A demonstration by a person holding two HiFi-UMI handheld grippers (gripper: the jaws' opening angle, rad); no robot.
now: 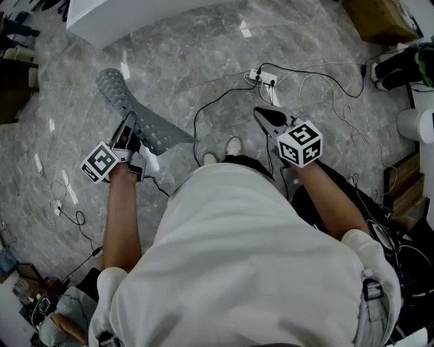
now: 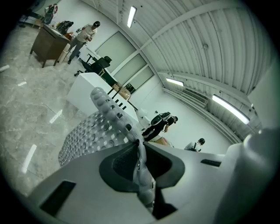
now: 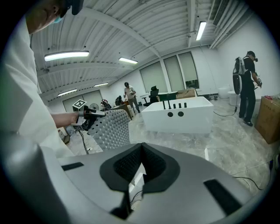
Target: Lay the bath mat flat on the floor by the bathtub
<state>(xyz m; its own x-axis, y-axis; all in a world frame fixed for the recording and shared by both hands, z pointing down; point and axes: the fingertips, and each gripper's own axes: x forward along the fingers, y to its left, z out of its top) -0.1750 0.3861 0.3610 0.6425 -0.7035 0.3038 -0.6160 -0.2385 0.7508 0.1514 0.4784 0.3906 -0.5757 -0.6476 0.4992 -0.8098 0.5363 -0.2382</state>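
Observation:
The grey bath mat (image 1: pixel 146 125), studded with holes and bumps, hangs off the floor from my left gripper (image 1: pixel 132 130), which is shut on one edge of it. In the left gripper view the mat (image 2: pixel 94 131) stands up between the jaws of the left gripper (image 2: pixel 139 148) and spreads out to the left. My right gripper (image 1: pixel 262 114) is held apart to the right over bare floor, its jaws together and holding nothing (image 3: pixel 141 148). The right gripper view also shows the mat (image 3: pixel 109 130) hanging at the left. The white bathtub (image 1: pixel 142 17) stands at the far side of the marble floor.
A power strip (image 1: pixel 262 76) with black and white cables trails across the floor ahead of my shoes (image 1: pixel 232 146). A cardboard box (image 1: pixel 380 19) sits at the far right. More cables lie at the left. A person with a backpack (image 3: pixel 246 89) stands right of the bathtub (image 3: pixel 179 114).

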